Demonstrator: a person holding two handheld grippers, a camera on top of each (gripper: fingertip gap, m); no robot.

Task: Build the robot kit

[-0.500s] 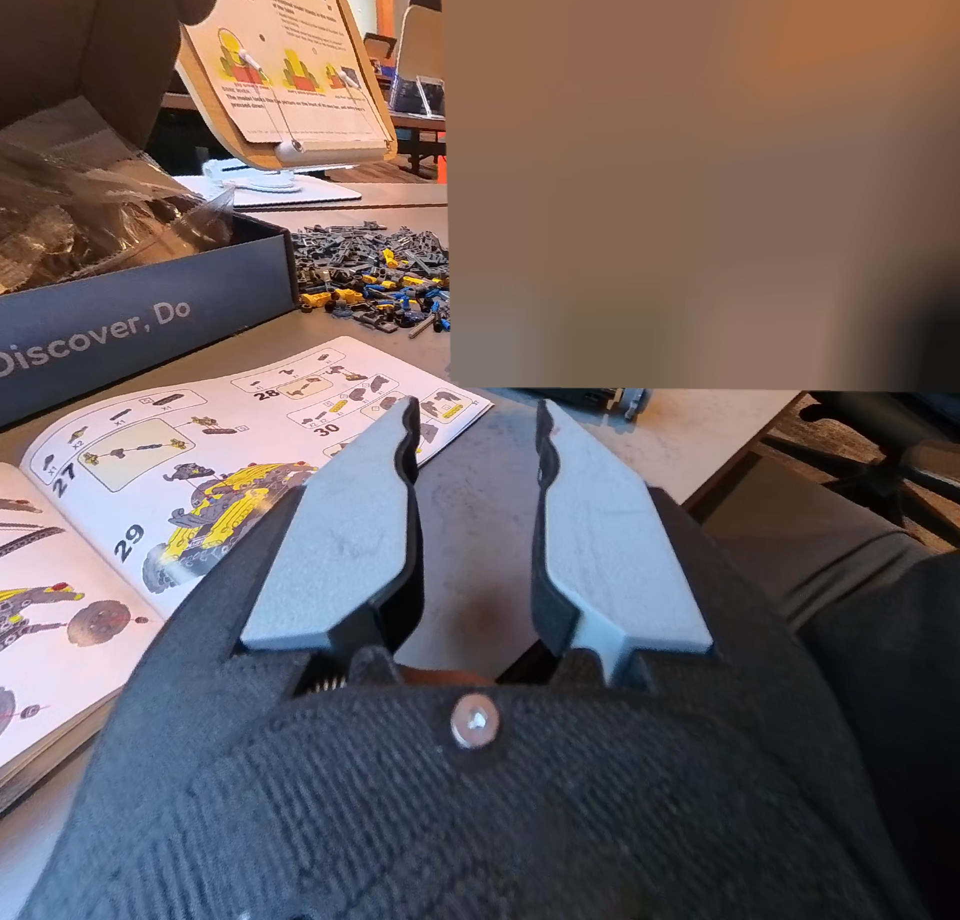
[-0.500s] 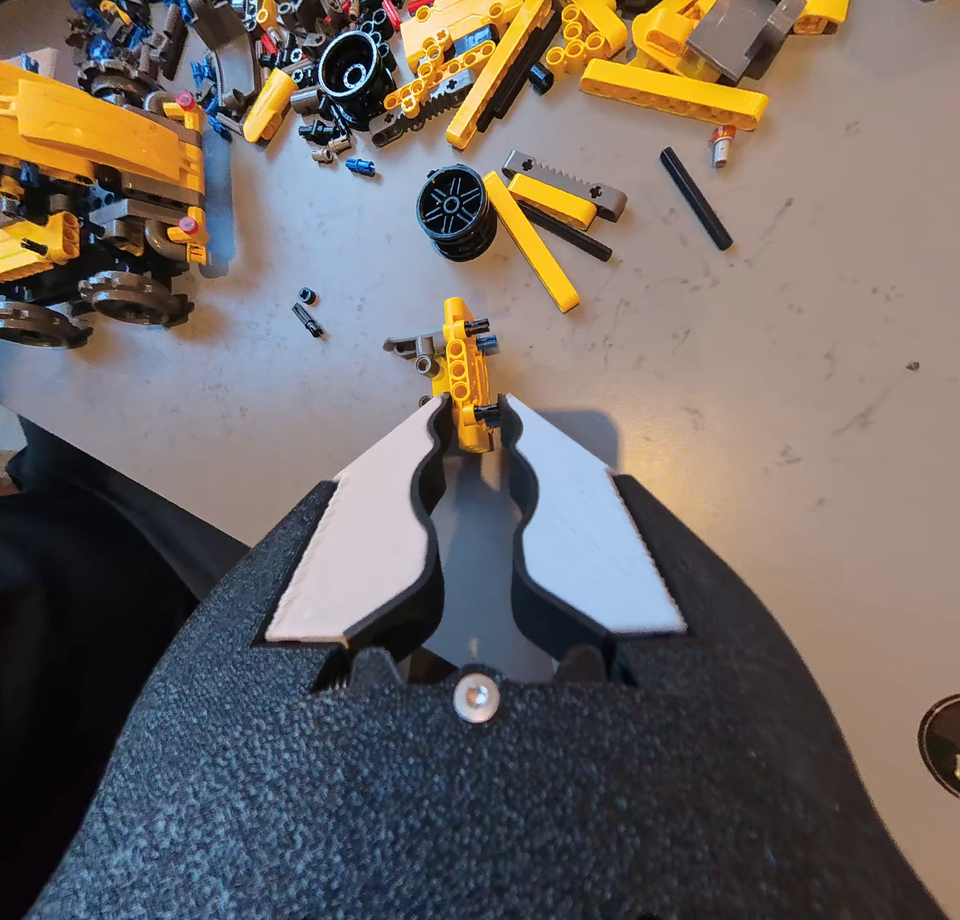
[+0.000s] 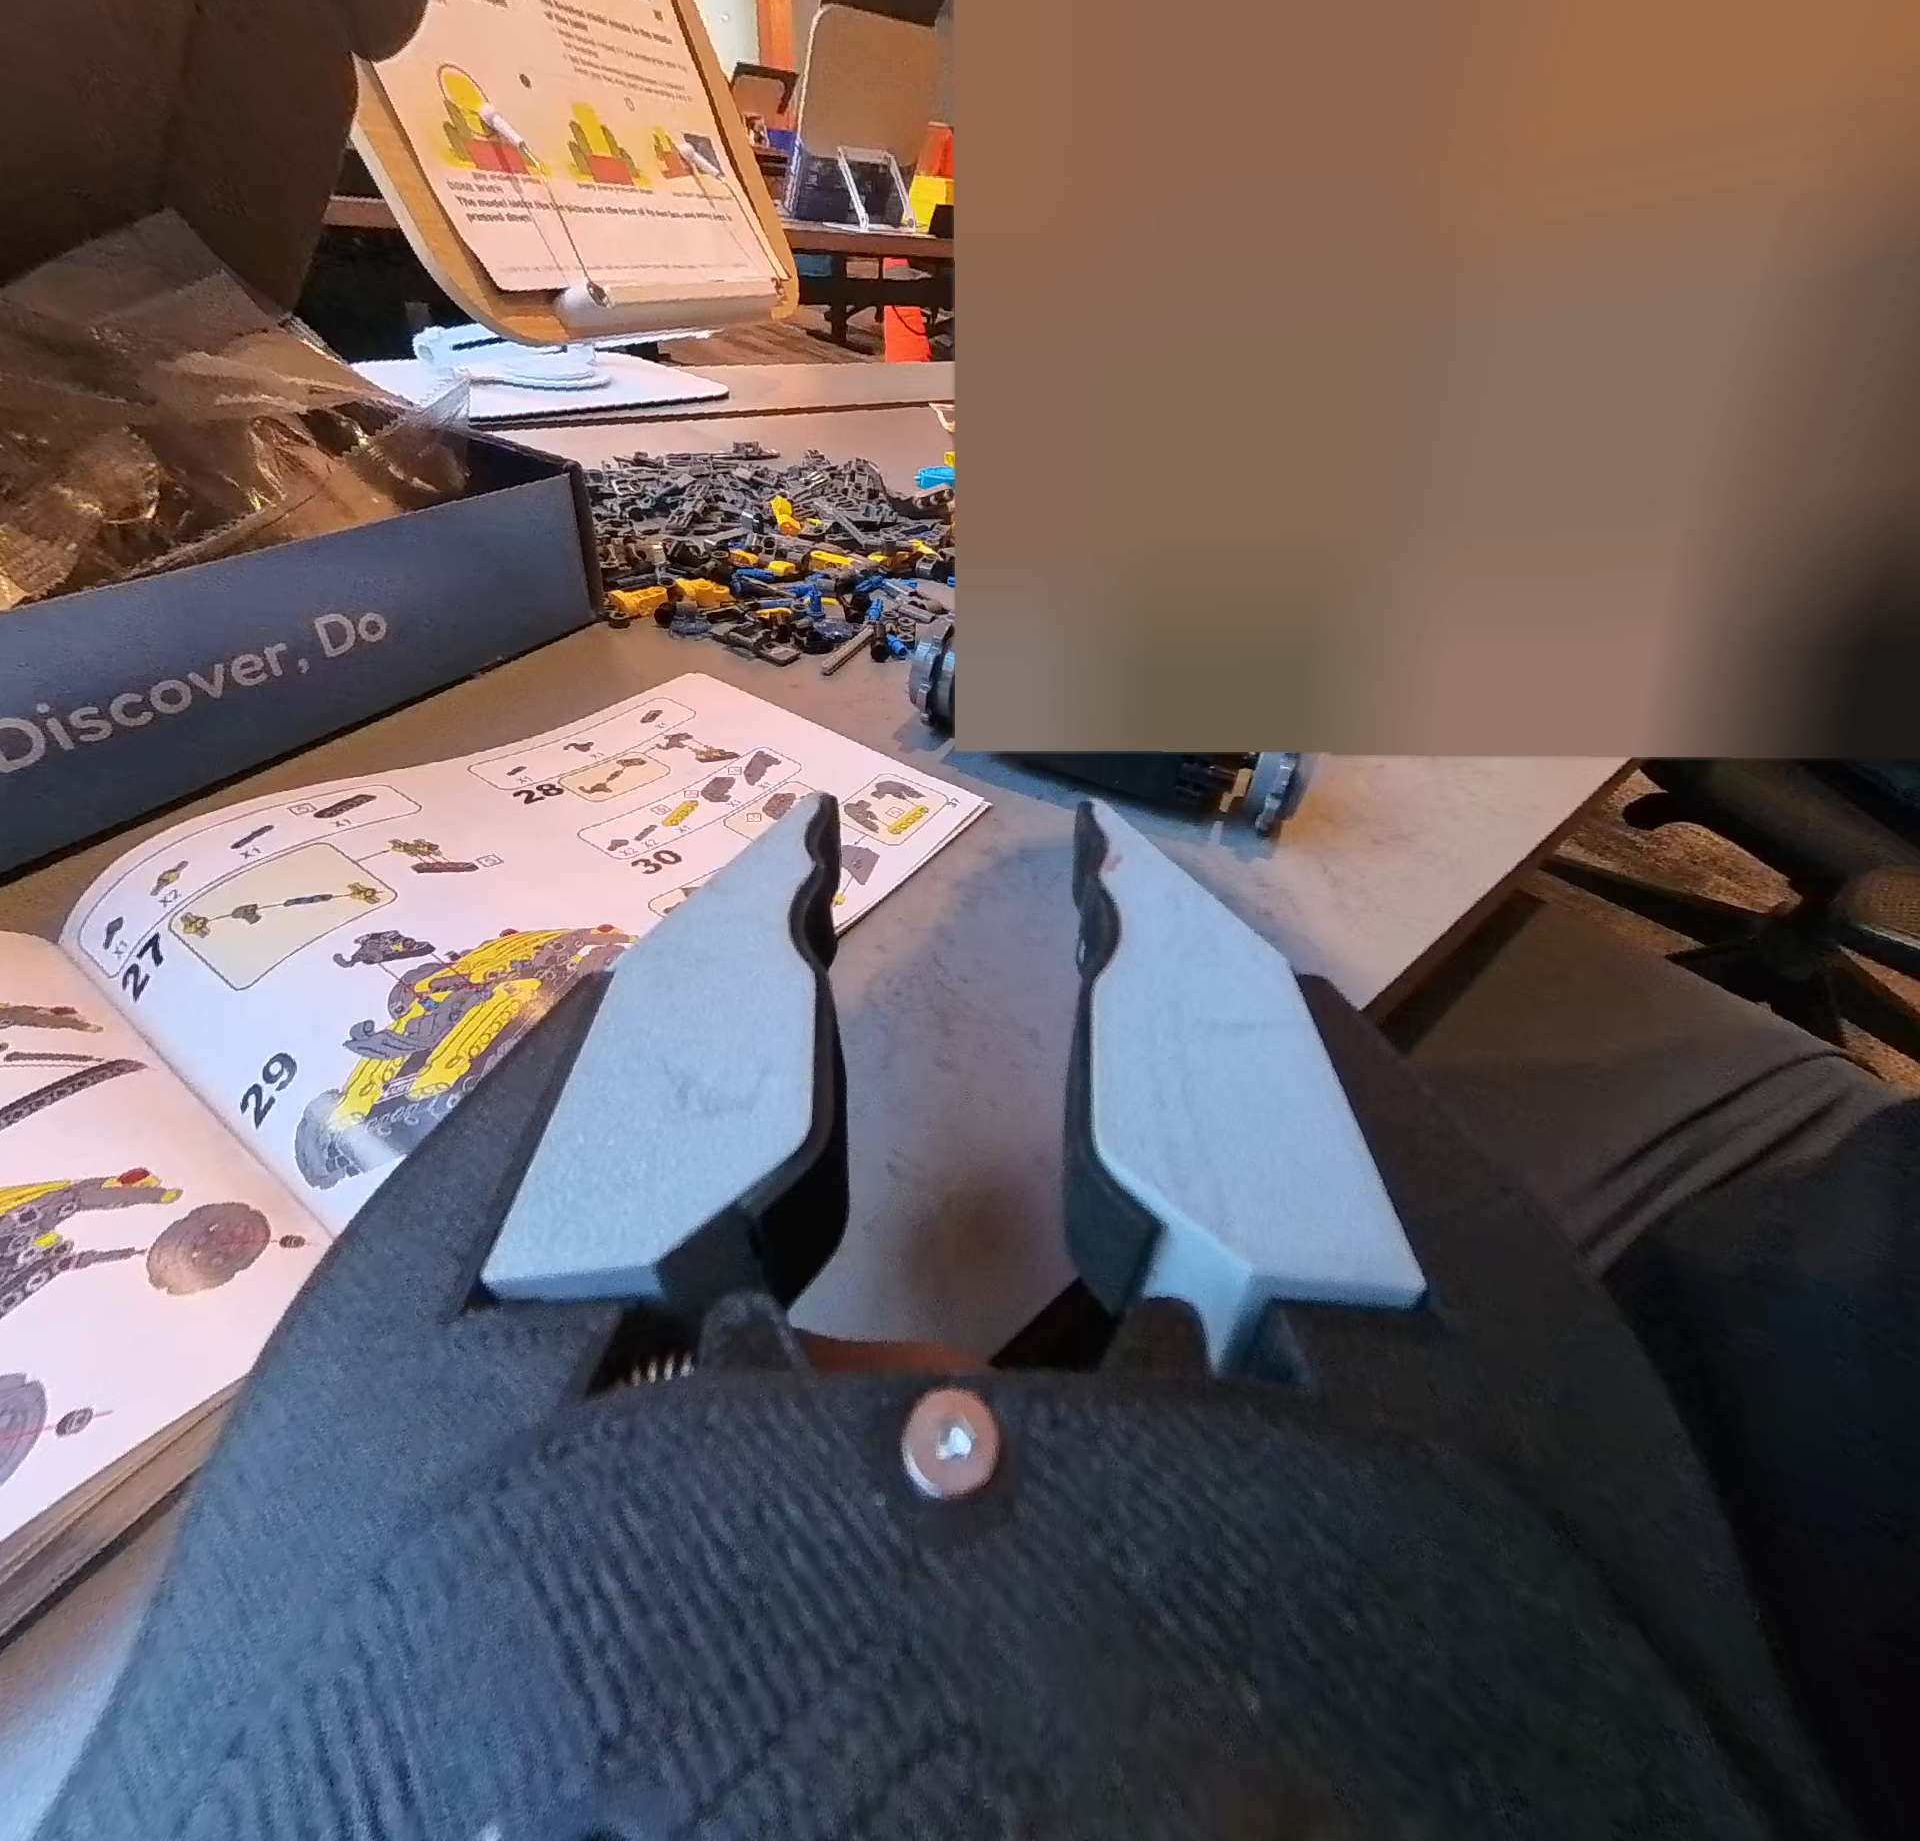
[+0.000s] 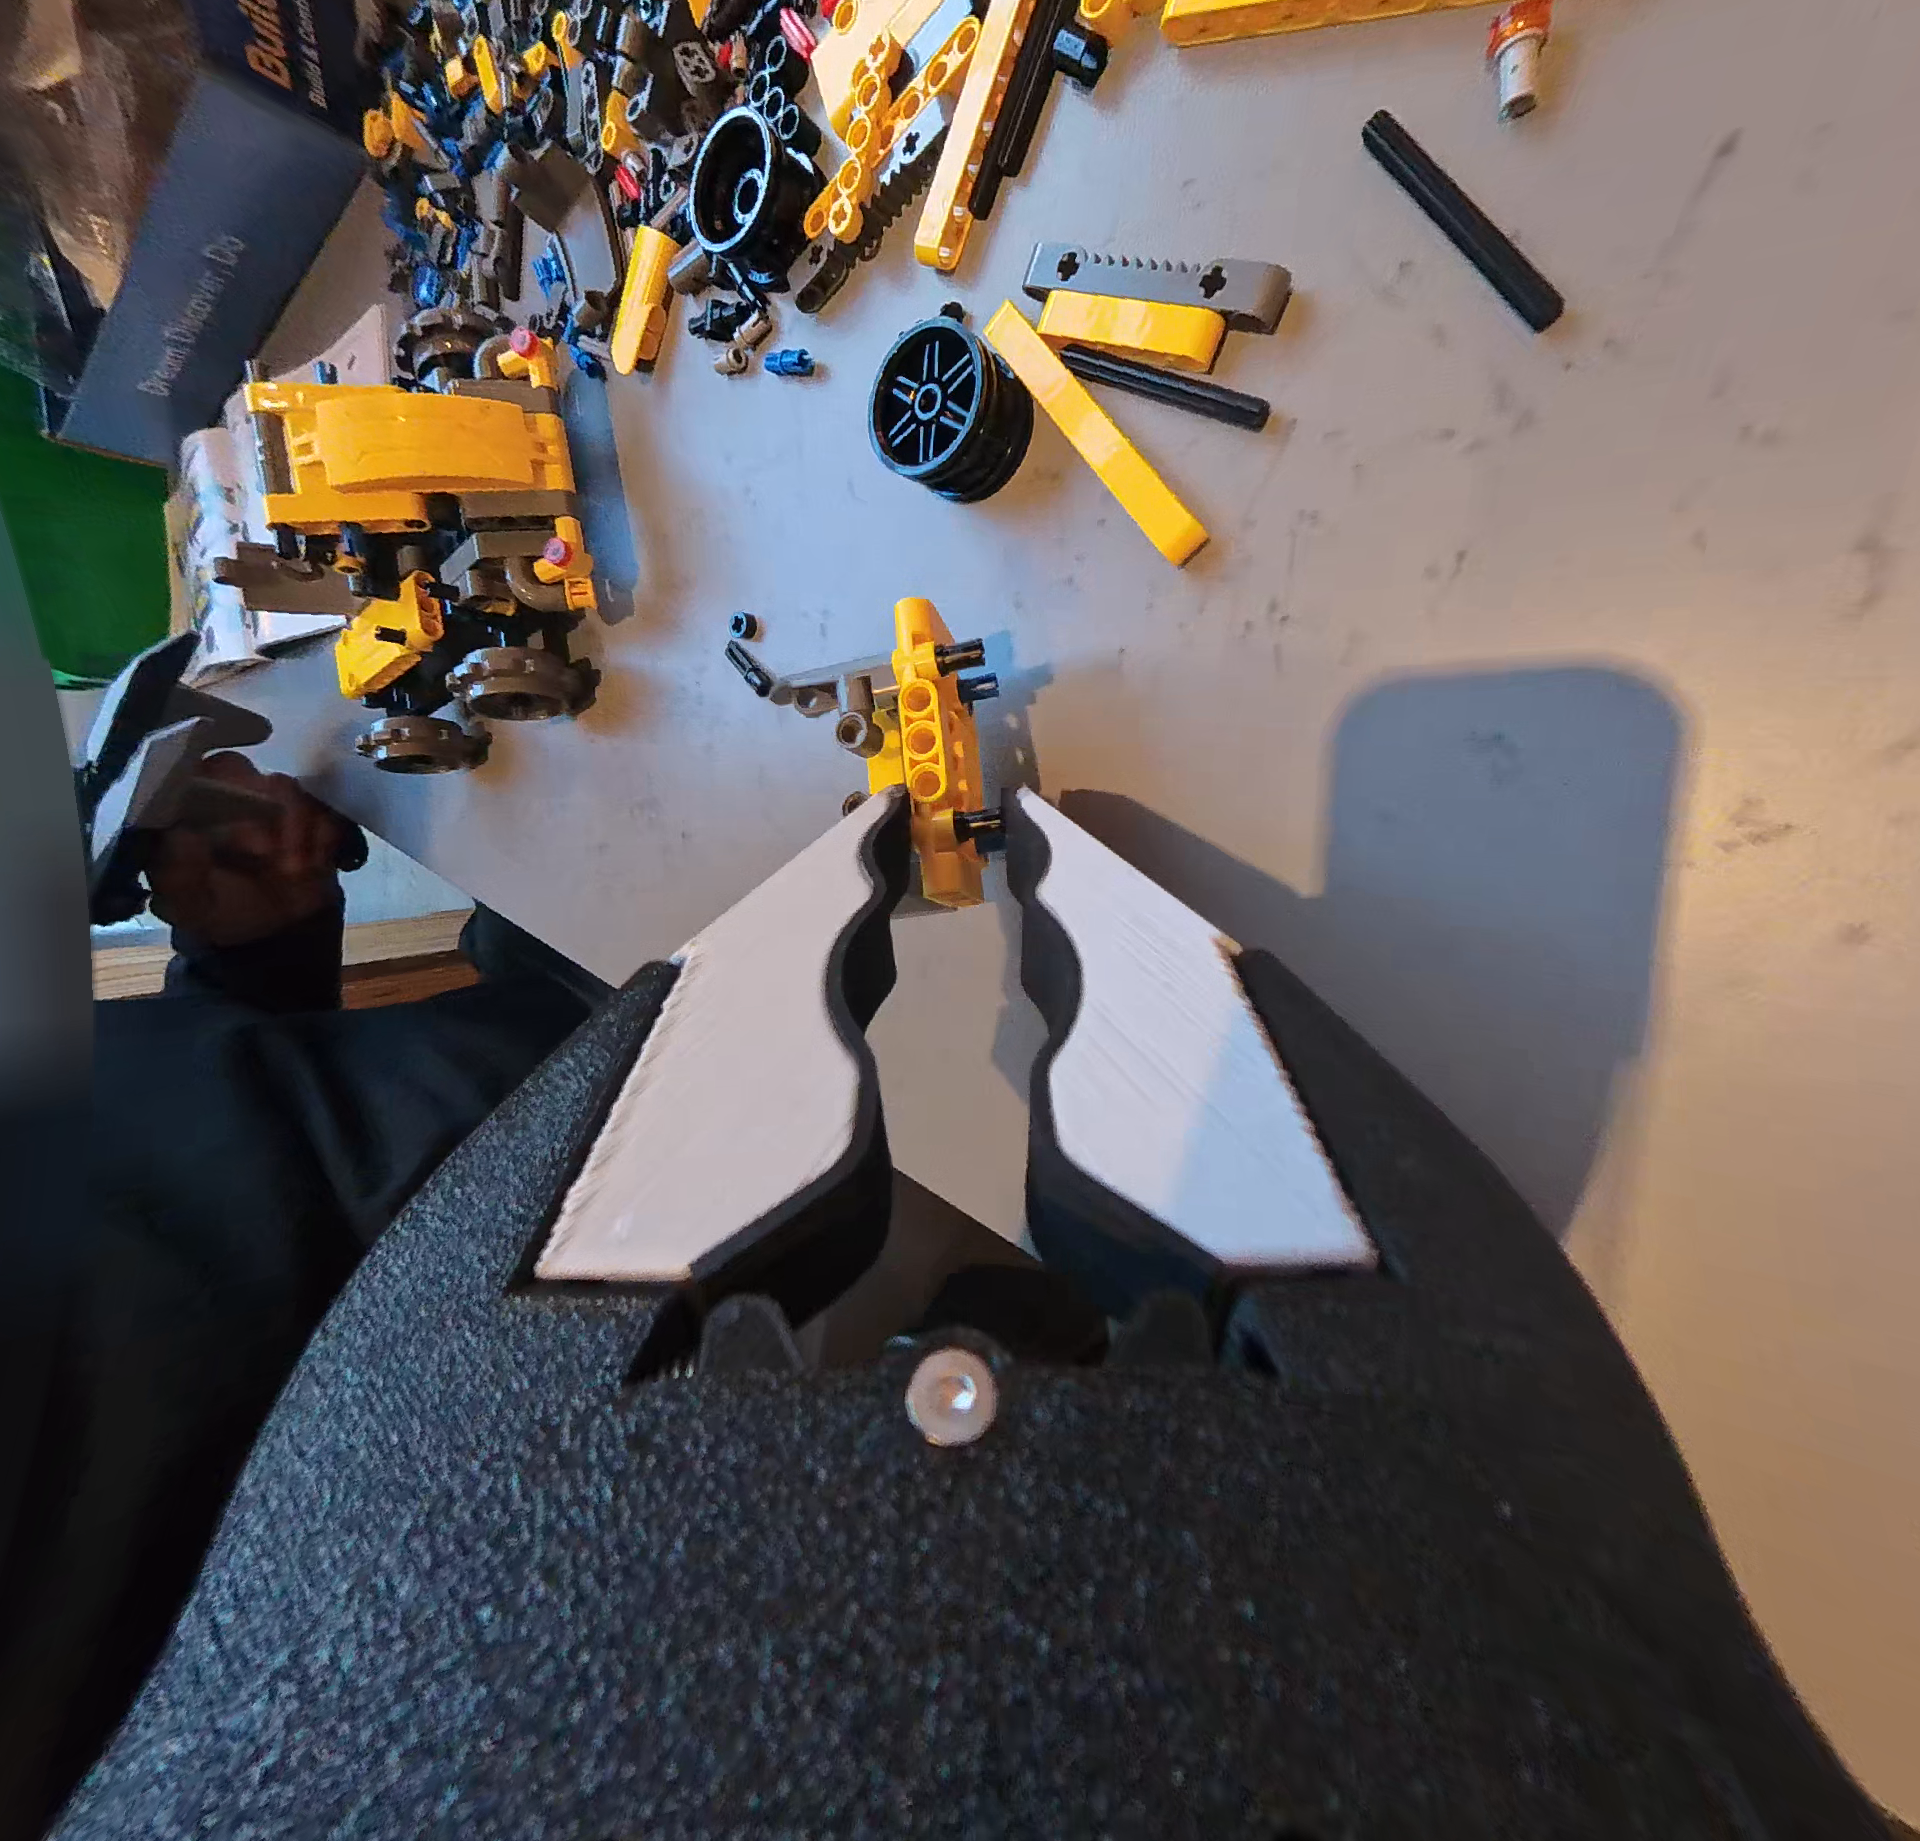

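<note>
My right gripper (image 4: pixel 940 825) is shut on a small yellow brick assembly (image 4: pixel 928 742) with black pins and a grey arm, and holds it above the grey table (image 4: pixel 1455 960). A partly built yellow vehicle (image 4: pixel 416 503) stands to its left. My left gripper (image 3: pixel 951 846) is open and empty, low over the table's near edge, beside an open instruction booklet (image 3: pixel 416 960). It also shows at the far left of the right wrist view (image 4: pixel 156 752), with a hand behind it.
A black wheel (image 4: pixel 951 409), yellow beams (image 4: pixel 1101 441), a grey toothed rack (image 4: pixel 1153 279) and a black axle (image 4: pixel 1460 217) lie beyond the held piece. A dark box (image 3: pixel 260 648), a pile of small parts (image 3: pixel 769 565) and a sheet on a stand (image 3: pixel 582 129) lie beyond the booklet. Spacing between my two grippers at the tips: around 40 cm. Both grippers' tips are roughly 20 cm from the partly built yellow vehicle (image 4: pixel 416 503).
My right gripper has risen away from the table with the yellow assembly in it, and its view now takes in the vehicle and box. The left gripper has barely shifted and stays open.
</note>
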